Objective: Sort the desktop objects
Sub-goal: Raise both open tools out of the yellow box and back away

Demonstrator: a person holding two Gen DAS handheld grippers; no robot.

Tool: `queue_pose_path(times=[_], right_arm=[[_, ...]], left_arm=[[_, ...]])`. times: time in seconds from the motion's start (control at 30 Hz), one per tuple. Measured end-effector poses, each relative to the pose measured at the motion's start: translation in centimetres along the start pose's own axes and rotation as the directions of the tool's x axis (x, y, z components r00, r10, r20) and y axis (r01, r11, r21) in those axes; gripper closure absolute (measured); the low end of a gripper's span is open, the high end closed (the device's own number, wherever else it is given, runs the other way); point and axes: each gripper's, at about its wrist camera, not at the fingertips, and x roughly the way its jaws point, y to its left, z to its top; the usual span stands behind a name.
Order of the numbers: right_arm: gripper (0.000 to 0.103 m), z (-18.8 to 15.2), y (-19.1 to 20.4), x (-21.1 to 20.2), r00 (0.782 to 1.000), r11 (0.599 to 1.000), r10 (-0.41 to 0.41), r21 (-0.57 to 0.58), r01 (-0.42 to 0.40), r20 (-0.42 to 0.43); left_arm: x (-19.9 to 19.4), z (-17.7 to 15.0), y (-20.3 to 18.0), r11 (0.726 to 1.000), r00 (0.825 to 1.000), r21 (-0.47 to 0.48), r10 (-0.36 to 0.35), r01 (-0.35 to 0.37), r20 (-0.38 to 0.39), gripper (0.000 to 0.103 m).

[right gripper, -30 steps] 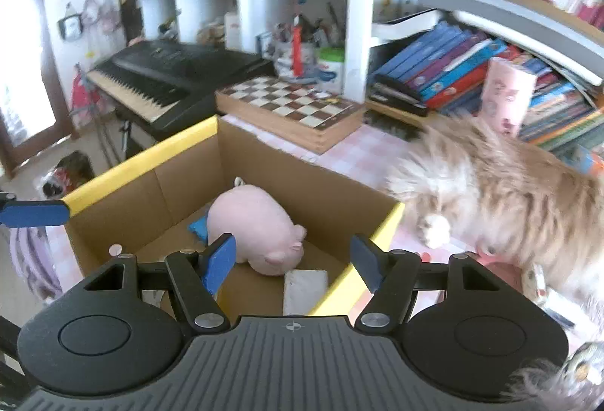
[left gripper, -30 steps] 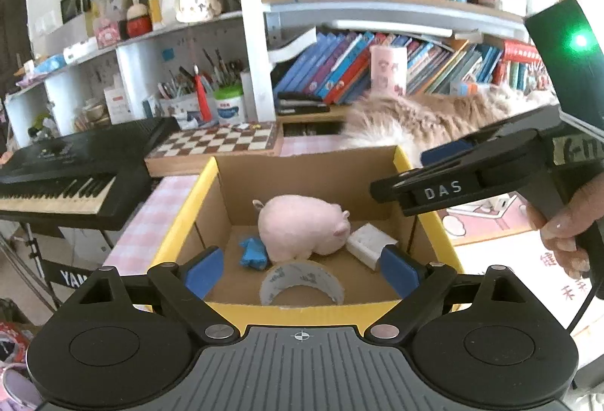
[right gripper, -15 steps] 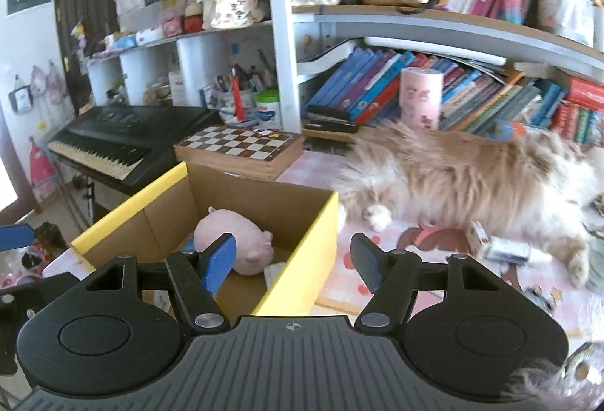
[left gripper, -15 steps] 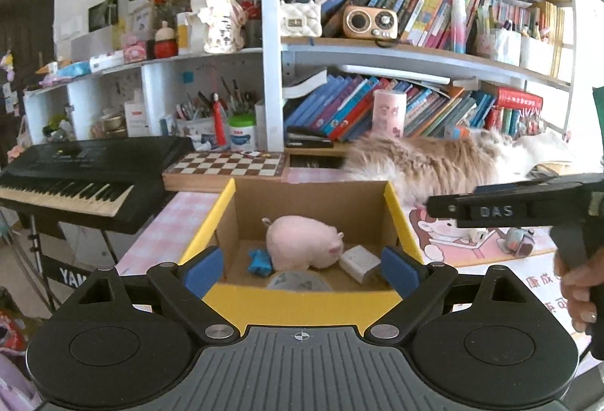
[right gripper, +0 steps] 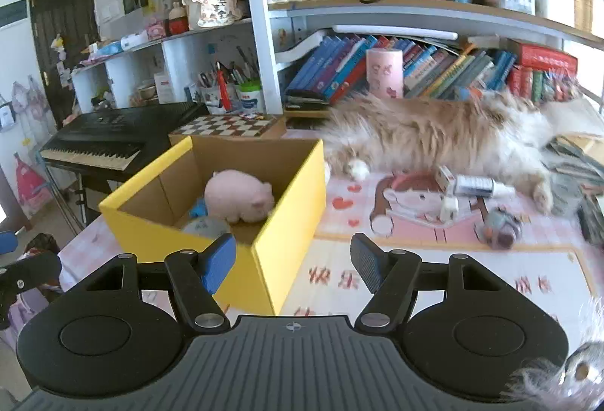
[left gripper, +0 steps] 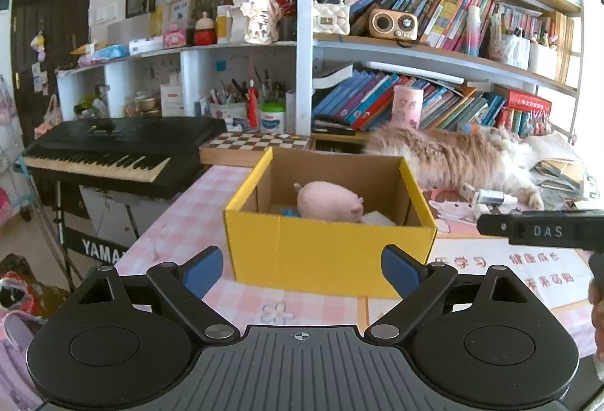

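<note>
A yellow cardboard box point(left gripper: 328, 252) point(right gripper: 290, 218) stands on the pink desk mat. Inside it lie a pink plush pig point(left gripper: 328, 201) point(right gripper: 239, 196), a small blue thing point(right gripper: 198, 209), a grey tape roll point(right gripper: 202, 226) and a white block point(left gripper: 377, 218). My left gripper point(left gripper: 302, 269) hangs open in front of the box's near wall, nothing between its fingers. My right gripper point(right gripper: 292, 260) is open and empty over the box's near right corner. On the mat to the right lie a white spray bottle point(right gripper: 473, 186), a small white box point(right gripper: 449, 207) and a grey fuzzy toy point(right gripper: 498, 224).
A long-haired cat point(right gripper: 434, 139) sprawls across the desk behind the loose items. A chessboard point(left gripper: 253, 143) sits behind the box, a black keyboard point(left gripper: 113, 150) stands to the left, and crowded bookshelves point(left gripper: 434, 101) rise at the back. Papers point(right gripper: 581, 165) pile at far right.
Both grippers have pulled back out of the box and away from it; the box now looks smaller and farther. The right view has swung right, showing the cat and the loose items.
</note>
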Motion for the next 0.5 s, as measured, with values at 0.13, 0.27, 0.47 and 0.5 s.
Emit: queue_pose_path(times=[0.13,0.27,0.47,0.5], right_arm=[[0.038,-1.8,0.7,-1.5,1.000,1.000,-0.017,0.017,0.018,-0.010],[0.038,-3.4,1.5,-2.9,0.999,0.999,-0.037,0.032,0.037,-0.015],[0.038,-5.8,2.4,-4.7,0.997,0.995,-0.065,0.071,0.067,-0.032],[0.038,-6.2,2.5,-5.0,0.997,0.995,-0.071,0.074,0.073,-0.034]], left_arm=[[-1.3,-0.9,0.4,1.000,1.000,-0.006,0.004,-0.004,0.003,0.010],[-2.3,-1.7,0.6,1.000,1.000,-0.005,0.010,-0.010,0.010,0.010],[-3.8,-3.3,0.8,1.000,1.000,-0.010,0.019,-0.019,0.012,0.010],[-4.0,-3.6,0.9,1.000,1.000,-0.015,0.018,-0.018,0.009,0.010]])
